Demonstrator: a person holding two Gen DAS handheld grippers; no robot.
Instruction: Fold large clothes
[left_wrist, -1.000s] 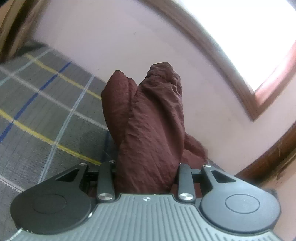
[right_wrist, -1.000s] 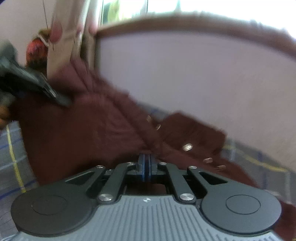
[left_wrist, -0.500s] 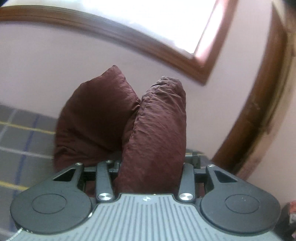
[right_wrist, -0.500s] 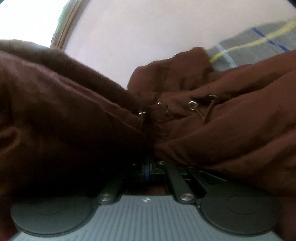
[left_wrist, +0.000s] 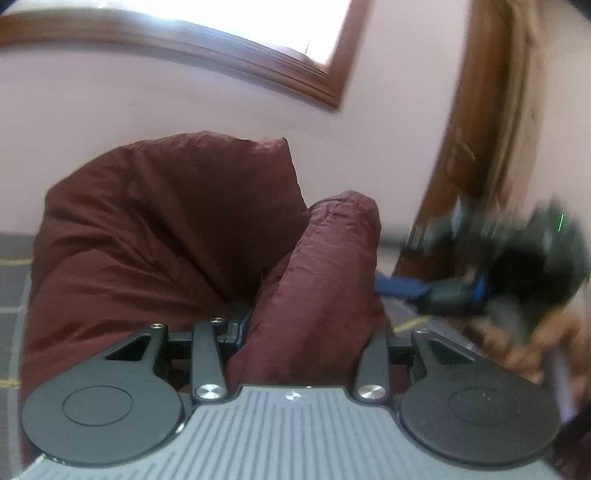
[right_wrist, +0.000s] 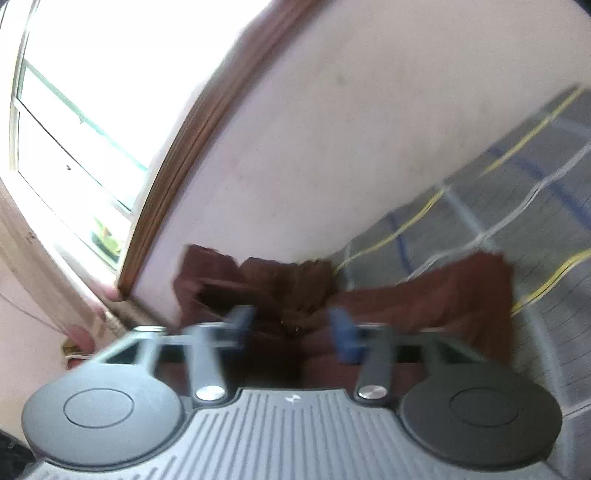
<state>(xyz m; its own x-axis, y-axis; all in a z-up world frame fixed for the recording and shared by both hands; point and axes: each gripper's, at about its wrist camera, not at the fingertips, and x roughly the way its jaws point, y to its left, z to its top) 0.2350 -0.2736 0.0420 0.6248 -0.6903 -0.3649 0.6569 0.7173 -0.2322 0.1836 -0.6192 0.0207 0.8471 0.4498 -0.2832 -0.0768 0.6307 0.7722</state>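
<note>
Left gripper (left_wrist: 310, 332): jaws held apart by thick roll of maroon garment (left_wrist: 177, 236) bunched between them, clamped on it. Right gripper (right_wrist: 291, 325): fingers spread, nothing between them (blurred). Rest of garment heaped ahead on plaid bedcover (right_wrist: 498, 206) by wall. Judged soft, puffy, light, slightly slick; bulk springs back. Best hold: hem or seam edge, not padded middle.

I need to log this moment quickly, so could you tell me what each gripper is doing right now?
Left gripper: holding a thick fold of the maroon jacket.
Right gripper: open, holding nothing.
</note>
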